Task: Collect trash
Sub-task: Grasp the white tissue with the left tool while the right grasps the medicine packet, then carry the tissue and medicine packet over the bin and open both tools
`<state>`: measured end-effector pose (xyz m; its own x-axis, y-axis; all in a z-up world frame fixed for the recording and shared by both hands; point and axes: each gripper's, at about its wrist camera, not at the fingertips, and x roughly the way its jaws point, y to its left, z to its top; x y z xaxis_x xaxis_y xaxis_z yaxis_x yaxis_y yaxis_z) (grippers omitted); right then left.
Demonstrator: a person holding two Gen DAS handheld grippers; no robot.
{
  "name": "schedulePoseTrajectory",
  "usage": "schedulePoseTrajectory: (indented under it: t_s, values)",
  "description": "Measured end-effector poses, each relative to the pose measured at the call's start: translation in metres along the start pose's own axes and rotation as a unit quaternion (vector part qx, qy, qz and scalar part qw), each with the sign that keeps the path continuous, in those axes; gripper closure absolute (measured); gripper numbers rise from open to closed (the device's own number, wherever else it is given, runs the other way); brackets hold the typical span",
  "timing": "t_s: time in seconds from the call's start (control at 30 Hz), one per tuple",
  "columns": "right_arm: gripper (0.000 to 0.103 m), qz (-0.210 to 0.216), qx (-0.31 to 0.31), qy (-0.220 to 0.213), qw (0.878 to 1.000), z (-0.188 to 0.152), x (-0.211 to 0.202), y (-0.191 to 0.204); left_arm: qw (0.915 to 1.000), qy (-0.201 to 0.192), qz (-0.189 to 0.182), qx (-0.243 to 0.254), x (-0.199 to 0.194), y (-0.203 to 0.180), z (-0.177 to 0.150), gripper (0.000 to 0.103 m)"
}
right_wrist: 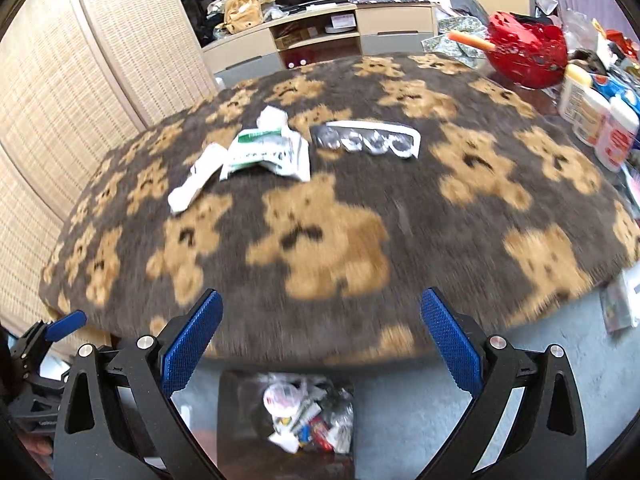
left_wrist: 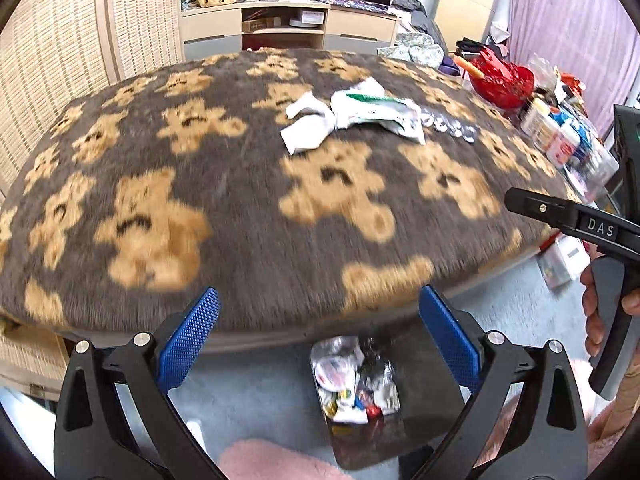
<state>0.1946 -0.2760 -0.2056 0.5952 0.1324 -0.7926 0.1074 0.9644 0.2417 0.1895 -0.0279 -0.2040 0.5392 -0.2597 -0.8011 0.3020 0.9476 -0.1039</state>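
Here, both the left gripper (left_wrist: 318,334) and right gripper (right_wrist: 322,336) hang wide open and empty above a trash-filled bin (right_wrist: 304,424) at 6 o'clock. A crumpled green-and-white wrapper (right_wrist: 266,154), tissue (right_wrist: 196,182) and blister tray (right_wrist: 366,140) lie on the bear-print blanket (right_wrist: 400,216) at 12 o'clock.

Red bowl (right_wrist: 530,54) (beside bottles (right_wrist: 596,120))

Bear-print table (right_wrist: 340,240): wrappers (right_wrist: 266,154), tissue (right_wrist: 196,182).

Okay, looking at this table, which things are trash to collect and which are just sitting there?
For the job:
crumpled tissue
green and white wrapper
empty blister pack
bin on the floor

Just lying about:
red basket
white bottles
tan bag on the cabinet
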Motion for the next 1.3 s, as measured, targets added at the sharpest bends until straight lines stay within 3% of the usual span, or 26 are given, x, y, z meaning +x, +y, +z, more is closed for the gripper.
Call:
schedulePoseTrajectory:
  t_s: [0.23, 0.47, 0.63, 0.8, 0.9, 0.97, 1.03, 1.1, 1.2, 1.3]
  values:
    - [0.004, 0.014, 0.010, 0.015, 1.000, 0.041, 0.050, 0.002, 0.9999, -0.004, 0.011, -0.002, 0.036, 0.011, 0.041, 0.008]
    - [0.013, 0.021, -0.008, 0.015, 1.000, 0.065, 0.084, 0.012, 1.0000, 0.000, 0.006, 0.007, 0.074, 0.012, 0.075, 0.008]
    - [0.014, 0.021, -0.013, 0.018, 1.000, 0.077, 0.108, 0.016, 1.0000, -0.001, 0.006, 0.004, 0.099, 0.015, 0.093, 0.009]
    - [0.014, 0.014, -0.023, 0.010, 1.000, 0.088, 0.122, 0.020, 1.0000, 0.002, -0.001, -0.003, 0.121, 0.019, 0.105, 0.020]
    - [0.024, 0.008, -0.028, 0.005, 1.000, 0.094, 0.127, 0.022, 1.0000, -0.005, -0.007, 0.000, 0.127, 0.017, 0.111, 0.021]
    - [0.041, 0.004, -0.034, 0.000, 0.999, 0.096, 0.128, 0.025, 0.9999, -0.008, -0.010, 0.004, 0.131, 0.016, 0.114, 0.029]
    - [0.052, 0.004, -0.038, -0.001, 0.999, 0.096, 0.128, 0.027, 0.9999, -0.007, 0.005, 0.008, 0.135, 0.013, 0.115, 0.051]
    - [0.060, 0.003, -0.039, -0.005, 0.999, 0.095, 0.126, 0.027, 0.9997, -0.009, 0.016, 0.016, 0.134, 0.012, 0.116, 0.063]
    - [0.068, 0.014, -0.037, -0.008, 0.999, 0.094, 0.121, 0.026, 0.9997, -0.006, 0.005, 0.021, 0.130, 0.011, 0.113, 0.077]
    - [0.070, 0.019, -0.039, -0.012, 0.999, 0.089, 0.112, 0.029, 0.9997, -0.003, 0.001, 0.024, 0.124, 0.010, 0.107, 0.088]
